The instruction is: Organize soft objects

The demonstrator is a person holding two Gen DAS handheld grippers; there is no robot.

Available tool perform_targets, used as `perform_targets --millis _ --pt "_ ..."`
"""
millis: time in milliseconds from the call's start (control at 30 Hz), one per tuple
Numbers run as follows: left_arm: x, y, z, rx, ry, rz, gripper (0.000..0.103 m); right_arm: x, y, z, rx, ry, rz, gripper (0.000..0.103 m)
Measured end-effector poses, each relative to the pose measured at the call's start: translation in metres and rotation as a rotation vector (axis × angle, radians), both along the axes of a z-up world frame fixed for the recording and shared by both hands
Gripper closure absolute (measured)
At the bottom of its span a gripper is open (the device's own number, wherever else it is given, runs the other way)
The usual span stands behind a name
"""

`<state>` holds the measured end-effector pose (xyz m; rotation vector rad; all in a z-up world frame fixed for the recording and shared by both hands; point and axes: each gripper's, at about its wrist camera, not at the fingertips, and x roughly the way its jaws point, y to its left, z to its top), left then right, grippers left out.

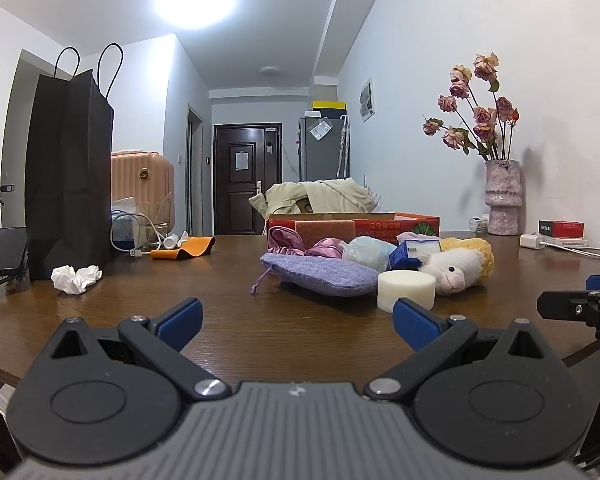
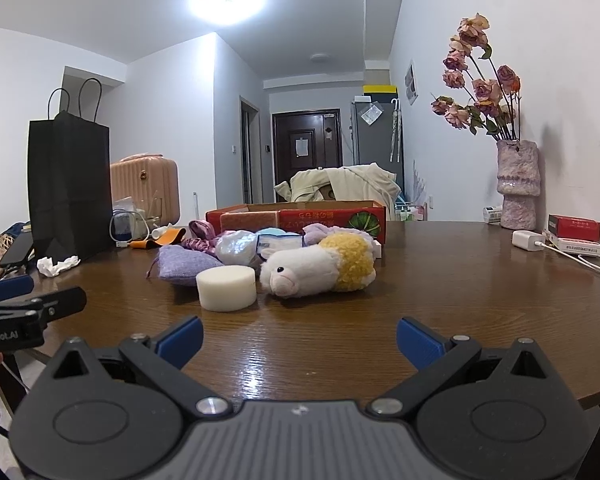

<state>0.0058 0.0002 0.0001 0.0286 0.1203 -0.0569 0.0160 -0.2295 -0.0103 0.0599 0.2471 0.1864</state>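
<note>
A pile of soft things lies mid-table in front of a red cardboard box (image 1: pixel 396 225) (image 2: pixel 324 216): a white foam cylinder (image 1: pixel 406 291) (image 2: pixel 227 288), a plush sheep with yellow wool (image 1: pixel 458 266) (image 2: pixel 320 266), a purple drawstring pouch (image 1: pixel 320 278) (image 2: pixel 184 266), pink satin cloth (image 1: pixel 288 240), a wrapped pale bundle (image 1: pixel 370 254) (image 2: pixel 236 250) and a blue tissue pack (image 1: pixel 414 253) (image 2: pixel 280 245). My left gripper (image 1: pixel 298 322) is open and empty, short of the pouch and cylinder. My right gripper (image 2: pixel 300 340) is open and empty, short of the sheep.
A black paper bag (image 1: pixel 68 176) (image 2: pixel 70 188) stands at the left with crumpled tissue (image 1: pixel 76 278) (image 2: pixel 56 266), a phone (image 1: pixel 4 252) and cables. A vase of dried roses (image 1: pixel 502 196) (image 2: pixel 518 192), small boxes (image 2: pixel 574 232) and a charger (image 2: pixel 528 240) sit at the right.
</note>
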Motion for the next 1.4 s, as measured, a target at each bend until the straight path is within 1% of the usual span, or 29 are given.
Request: perform_targets --millis 667,800,867,933,1000,1033,1067,1133,1167,1200,1233,1267,1300,1333,1367,1400 --pt "0.002 0.001 0.001 -0.002 0.002 0.003 0.000 0.000 -0.002 0.001 0.004 -0.010 -0.015 0.000" --pt "0.012 0.004 0.013 -0.015 -0.002 -0.008 0.000 0.010 -0.012 0.010 0.041 -0.022 -0.038 0.000" --pt "0.023 0.001 0.024 -0.011 -0.006 -0.002 0.000 0.017 -0.021 0.017 0.053 -0.037 -0.056 0.000" --pt "0.038 -0.004 0.036 -0.028 0.006 0.000 0.000 0.028 -0.030 0.027 0.056 -0.059 -0.072 0.000" --pt "0.053 -0.007 0.046 -0.069 0.038 -0.047 0.000 0.046 -0.043 0.039 0.086 -0.066 -0.062 0.000" --pt "0.062 -0.010 0.052 -0.095 0.064 -0.081 0.000 0.057 -0.049 0.043 0.106 -0.052 -0.045 0.000" --pt "0.070 -0.015 0.058 -0.119 0.086 -0.105 0.000 0.070 -0.055 0.048 0.126 -0.025 -0.025 0.000" --pt "0.086 -0.028 0.066 -0.142 0.121 -0.153 0.000 0.098 -0.064 0.052 0.157 0.038 -0.011 0.000" --pt "0.093 -0.035 0.068 -0.152 0.131 -0.179 0.000 0.116 -0.066 0.053 0.157 0.097 -0.011 0.000" --pt "0.100 -0.041 0.070 -0.162 0.142 -0.196 0.002 0.131 -0.067 0.054 0.149 0.144 0.001 0.000" --pt "0.110 -0.050 0.071 -0.168 0.167 -0.210 0.009 0.145 -0.067 0.053 0.137 0.173 0.011 0.000" --pt "0.121 -0.058 0.073 -0.175 0.206 -0.223 0.014 0.157 -0.067 0.052 0.135 0.180 0.016 0.000" --pt "0.132 -0.064 0.075 -0.188 0.254 -0.236 0.028 0.169 -0.067 0.052 0.136 0.185 0.037 0.000" --pt "0.145 -0.069 0.077 -0.205 0.316 -0.261 0.035 0.180 -0.066 0.050 0.142 0.199 0.057 0.003" --pt "0.159 -0.074 0.079 -0.223 0.374 -0.298 0.035 0.189 -0.066 0.048 0.153 0.218 0.070 0.010" --pt "0.168 -0.077 0.078 -0.246 0.408 -0.312 0.037 0.199 -0.066 0.046 0.166 0.245 0.079 0.015"
